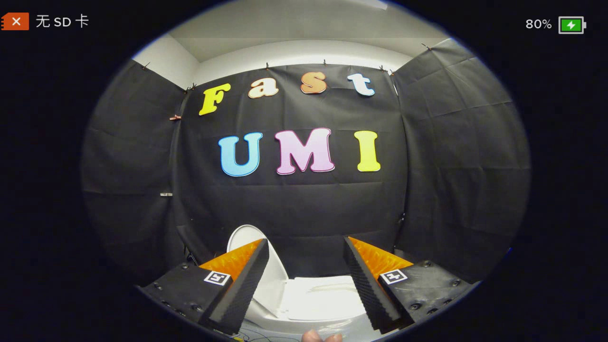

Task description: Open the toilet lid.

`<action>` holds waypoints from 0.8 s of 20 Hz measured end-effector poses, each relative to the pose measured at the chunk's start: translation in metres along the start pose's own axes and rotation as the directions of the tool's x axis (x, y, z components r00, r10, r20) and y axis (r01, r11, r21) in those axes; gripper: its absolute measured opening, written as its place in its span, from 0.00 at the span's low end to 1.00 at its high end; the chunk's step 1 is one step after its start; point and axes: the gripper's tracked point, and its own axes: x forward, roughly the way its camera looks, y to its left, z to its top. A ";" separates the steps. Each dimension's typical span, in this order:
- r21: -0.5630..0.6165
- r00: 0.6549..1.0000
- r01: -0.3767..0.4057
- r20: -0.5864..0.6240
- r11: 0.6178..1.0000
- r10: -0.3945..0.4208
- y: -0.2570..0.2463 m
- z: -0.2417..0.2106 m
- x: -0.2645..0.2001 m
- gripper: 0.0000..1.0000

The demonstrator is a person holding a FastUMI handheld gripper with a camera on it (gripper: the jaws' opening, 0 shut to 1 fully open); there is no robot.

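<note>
The hand-held gripper (306, 266) is released, fingers wide apart, with the raised toilet lid (273, 270) at ten o'clock and the toilet (323, 299) between them.

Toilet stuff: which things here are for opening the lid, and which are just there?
For the job:
toilet lid, standing raised beyond the fingers
toilet seat, between the fingers
gripper, fingers apart, holding nothing

Just there:
black cloth wall behind the toilet
cables below the toilet

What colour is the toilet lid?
White. The toilet lid stands raised beyond the open tongs, seen in the gripper view.
</note>
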 end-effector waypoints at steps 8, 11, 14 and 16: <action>-0.013 0.997 0.050 0.057 0.999 -0.049 -0.032 0.031 -0.043 0.98; -0.035 0.995 0.072 0.066 0.997 -0.070 -0.039 0.043 -0.053 0.98; -0.035 0.994 0.070 0.089 0.997 -0.067 -0.039 0.053 -0.059 0.98; -0.042 0.994 0.075 0.084 0.996 -0.071 -0.041 0.050 -0.058 0.98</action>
